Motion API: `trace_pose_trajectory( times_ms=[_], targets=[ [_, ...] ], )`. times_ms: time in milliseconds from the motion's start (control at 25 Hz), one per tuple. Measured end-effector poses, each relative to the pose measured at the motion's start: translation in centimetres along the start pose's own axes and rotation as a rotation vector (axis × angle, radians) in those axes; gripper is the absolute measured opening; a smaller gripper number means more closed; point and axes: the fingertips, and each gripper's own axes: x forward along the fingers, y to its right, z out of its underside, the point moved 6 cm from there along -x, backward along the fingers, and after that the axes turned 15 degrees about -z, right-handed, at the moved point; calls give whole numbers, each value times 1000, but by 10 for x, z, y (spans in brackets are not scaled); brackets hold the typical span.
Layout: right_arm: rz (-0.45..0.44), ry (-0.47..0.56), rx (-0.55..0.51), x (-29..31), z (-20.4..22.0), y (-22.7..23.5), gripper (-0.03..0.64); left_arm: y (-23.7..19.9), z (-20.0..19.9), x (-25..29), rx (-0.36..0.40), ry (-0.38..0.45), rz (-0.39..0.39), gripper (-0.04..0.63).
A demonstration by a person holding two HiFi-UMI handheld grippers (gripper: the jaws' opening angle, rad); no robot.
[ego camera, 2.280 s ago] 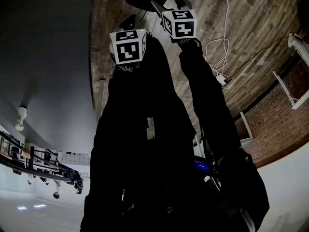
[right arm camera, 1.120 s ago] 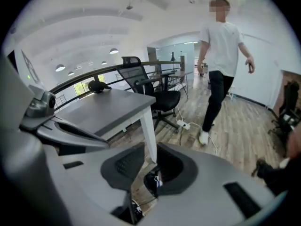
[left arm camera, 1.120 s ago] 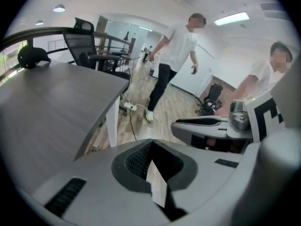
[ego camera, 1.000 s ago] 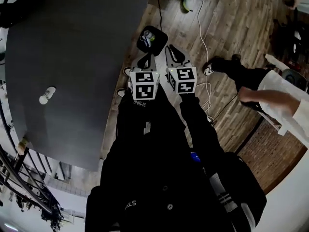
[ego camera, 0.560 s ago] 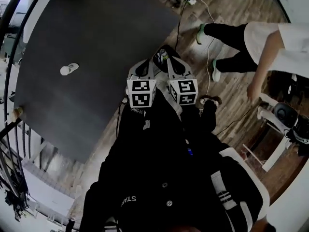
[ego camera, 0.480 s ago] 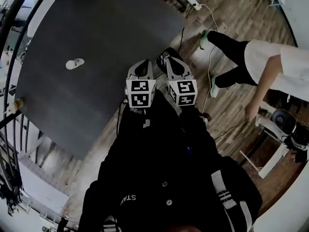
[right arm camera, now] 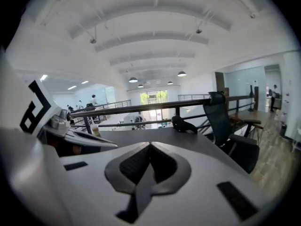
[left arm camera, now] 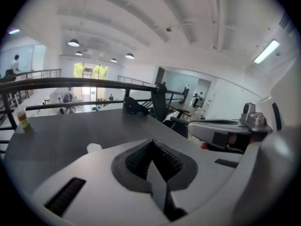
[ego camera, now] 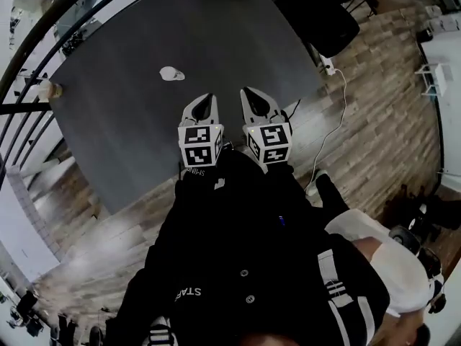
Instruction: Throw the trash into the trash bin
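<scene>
The left gripper (ego camera: 202, 105) and the right gripper (ego camera: 253, 101) are hovering side by side over the near edge of the dark table (ego camera: 130, 128). Both are clenched tight, with nothing sitting between their jaws. The trash (ego camera: 171, 73), a small white crumpled piece, is lying out on the middle of the table, beyond the left gripper's tips, a little to their left and well apart from them. A cup (ego camera: 49, 90) is standing at the table's left corner. A black chair (ego camera: 320, 16) is waiting off the far right edge.
</scene>
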Motion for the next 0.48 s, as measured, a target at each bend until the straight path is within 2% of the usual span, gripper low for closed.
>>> trace_pose_trajectory(
  times_ms=[280,480],
  targets=[
    [-142,28,-73,56,-47,-63,15,-81,-21,-35,-77,76,-135,0],
    [-229,26,-117,81,-68,-102,15,-123,-33,-61,-113,125,-188,0]
  ],
)
